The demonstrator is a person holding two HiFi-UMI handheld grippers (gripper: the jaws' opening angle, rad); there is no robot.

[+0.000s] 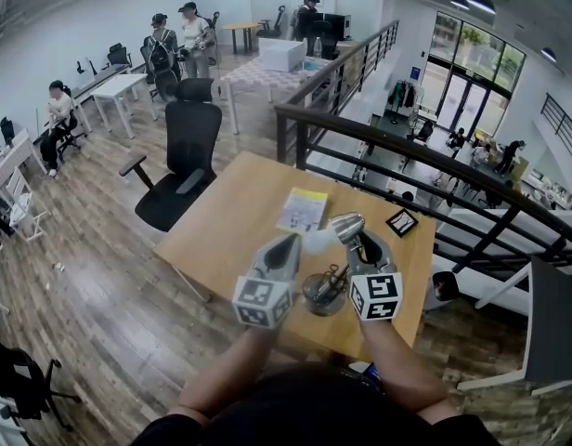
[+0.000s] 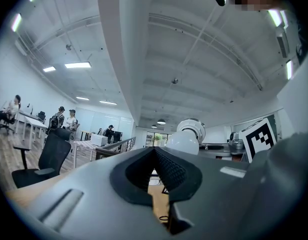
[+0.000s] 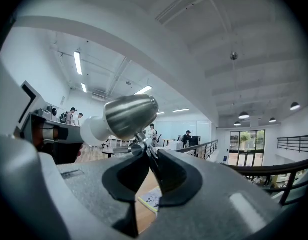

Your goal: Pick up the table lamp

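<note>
Looking down from the head view, we see the wooden worktop with a black office chair at its far-left side and a dark railing behind it. Only this view shows the whole table lamp, which stands near the worktop's front edge between our two grippers. Its round wire base sits lowest, and we cannot tell whether that base touches the wood. A printed leaflet and a small black card lie flat farther back.

The right gripper view alone shows the grip. The right claw is closed tight on the lamp's thin metal stem, just under the shade. That shade is brushed silver, bell-shaped and tipped sideways, with a white bulb poking out of its mouth.

The left gripper view shows the left claw with its pads pressed together and nothing between them. The bulb sits just beyond it.
</note>
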